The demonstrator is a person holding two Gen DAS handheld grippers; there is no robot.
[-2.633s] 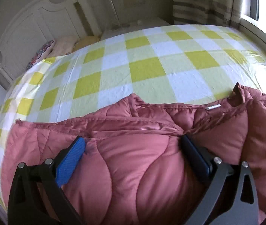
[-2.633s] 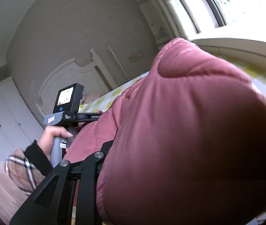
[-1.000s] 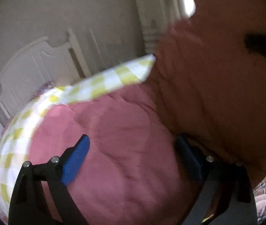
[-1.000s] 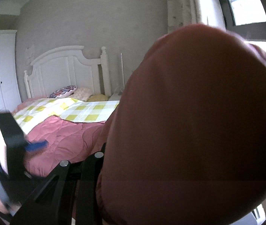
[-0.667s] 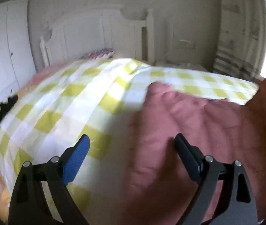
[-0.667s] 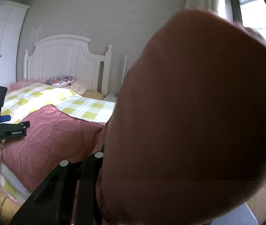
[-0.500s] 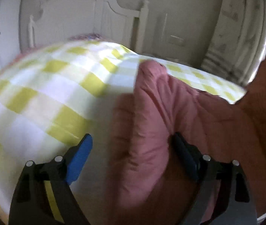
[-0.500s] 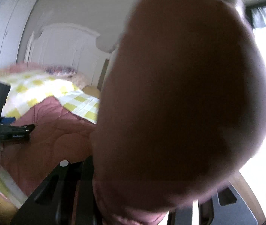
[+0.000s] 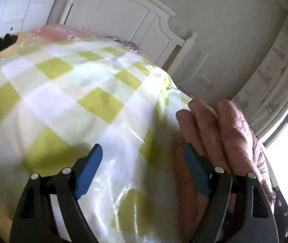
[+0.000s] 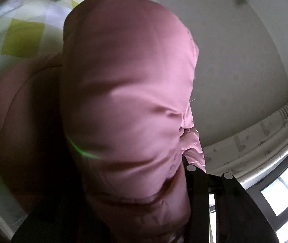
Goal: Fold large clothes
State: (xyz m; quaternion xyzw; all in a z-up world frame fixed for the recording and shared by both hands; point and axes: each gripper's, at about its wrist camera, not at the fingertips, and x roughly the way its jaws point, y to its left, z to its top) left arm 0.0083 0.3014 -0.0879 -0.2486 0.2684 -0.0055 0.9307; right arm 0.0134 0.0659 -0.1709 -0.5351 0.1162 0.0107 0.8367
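Pink quilted fabric is filling most of my right wrist view: the padded pink puffer jacket (image 10: 127,93) is bulging up right in front of the lens, bunched and creased where it meets my right hand-held gripper (image 10: 182,184). I am seeing only one black finger (image 10: 196,184) of that gripper, pressed against the jacket's folds; the other is hidden behind the cloth, so I am reading it as clamped on the jacket, with the fabric rising from between the jaws. More of the jacket is lying in shadow lower left, against the yellow-and-white checked bedsheet (image 10: 20,34).

Through my left wrist camera, I am looking along my left hand-held gripper (image 9: 142,172), whose blue-padded fingers (image 9: 88,171) are standing wide apart with nothing between them. It is hanging over the checked bedsheet (image 9: 67,93) of the bed. A ridged edge of the pink jacket (image 9: 221,133) is lying on the sheet at the right, just beside and partly behind the right-hand blue pad, not gripped by it. Beyond the bed, I am making out a white carved wooden headboard (image 9: 123,18) and a pale grey wall (image 9: 225,20). The picture is somewhat blurred.
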